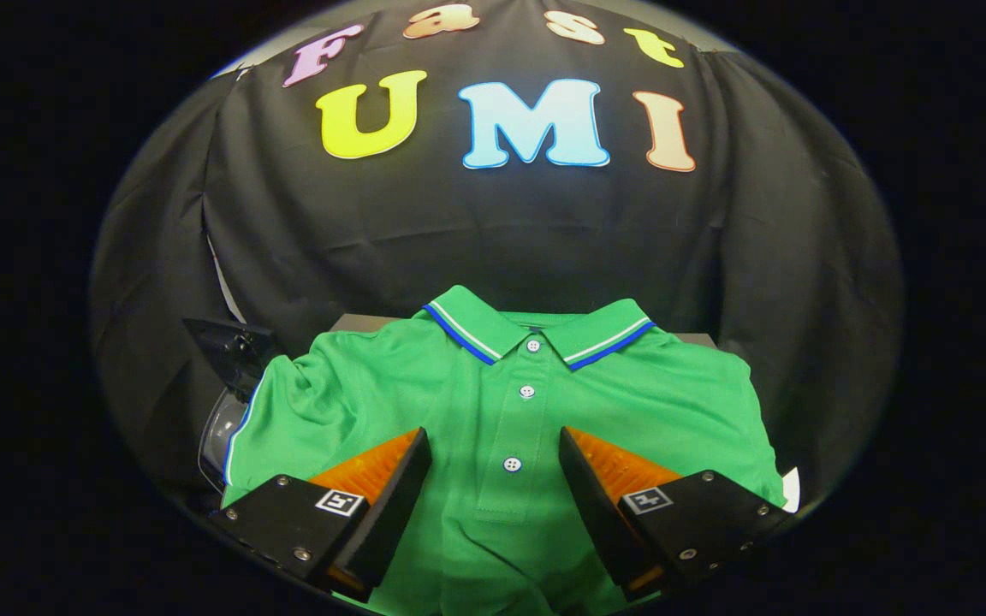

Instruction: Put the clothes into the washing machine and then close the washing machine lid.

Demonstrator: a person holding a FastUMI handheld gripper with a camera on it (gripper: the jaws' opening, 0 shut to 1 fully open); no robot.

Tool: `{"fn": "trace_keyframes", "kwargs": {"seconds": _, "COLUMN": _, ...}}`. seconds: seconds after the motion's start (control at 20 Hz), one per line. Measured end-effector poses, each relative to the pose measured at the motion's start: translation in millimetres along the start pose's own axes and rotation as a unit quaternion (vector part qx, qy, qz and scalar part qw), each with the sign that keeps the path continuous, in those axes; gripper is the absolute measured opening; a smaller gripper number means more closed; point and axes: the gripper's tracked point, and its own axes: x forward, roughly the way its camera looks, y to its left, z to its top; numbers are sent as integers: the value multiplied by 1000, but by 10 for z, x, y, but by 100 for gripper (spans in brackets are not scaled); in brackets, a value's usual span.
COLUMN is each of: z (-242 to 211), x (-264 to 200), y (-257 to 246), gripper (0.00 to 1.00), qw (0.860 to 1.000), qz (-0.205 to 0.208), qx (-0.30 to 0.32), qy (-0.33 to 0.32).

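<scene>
Green polo shirt spread flat, hem cut off below; gripper fingers wide apart over its placket, contact unclear

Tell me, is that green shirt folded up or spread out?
Spread out: the green shirt lies flat, front up, collar and buttons showing. The tongs are open, one finger on each side of the button strip.

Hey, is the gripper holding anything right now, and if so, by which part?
Nothing is held. The gripper is open, its fingers apart over the button placket of the green polo shirt.
</scene>
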Motion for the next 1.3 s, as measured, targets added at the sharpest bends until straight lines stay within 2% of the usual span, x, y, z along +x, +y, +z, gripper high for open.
{"fn": "trace_keyframes", "kwargs": {"seconds": 0.1, "z": 19, "x": -18, "y": 15, "gripper": 85, "qw": 1000, "qz": 3, "qx": -6, "qy": -1}}
{"fn": "trace_keyframes", "kwargs": {"seconds": 0.15, "z": 24, "x": -32, "y": 13, "gripper": 75, "qw": 1000, "qz": 1, "qx": -5, "qy": 0}}
{"fn": "trace_keyframes", "kwargs": {"seconds": 0.3, "z": -41, "x": -85, "y": 71, "gripper": 54, "qw": 1000, "qz": 1, "qx": -4, "qy": -3}}
{"fn": "trace_keyframes", "kwargs": {"seconds": 0.4, "z": -46, "x": -116, "y": 124, "gripper": 40, "qw": 1000, "qz": 10, "qx": -6, "qy": -14}}
{"fn": "trace_keyframes", "kwargs": {"seconds": 0.45, "z": -45, "x": -136, "y": 148, "gripper": 28, "qw": 1000, "qz": 14, "qx": -3, "qy": -14}}
{"fn": "trace_keyframes", "kwargs": {"seconds": 0.55, "z": -77, "x": -149, "y": 153, "gripper": 14, "qw": 1000, "qz": 20, "qx": 7, "qy": -13}}
{"fn": "trace_keyframes", "kwargs": {"seconds": 0.75, "z": -73, "x": -232, "y": 159, "gripper": 1, "qw": 997, "qz": 44, "qx": 63, "qy": -6}}
{"fn": "trace_keyframes", "kwargs": {"seconds": 0.95, "z": 27, "x": -390, "y": 208, "gripper": 0, "qw": 988, "qz": 73, "qx": 129, "qy": -45}}
{"fn": "trace_keyframes", "kwargs": {"seconds": 1.1, "z": 200, "x": -642, "y": 238, "gripper": 0, "qw": 984, "qz": 78, "qx": 135, "qy": -89}}
{"fn": "trace_keyframes", "kwargs": {"seconds": 1.3, "z": 384, "x": -1052, "y": 312, "gripper": 0, "qw": 980, "qz": 72, "qx": 110, "qy": -151}}
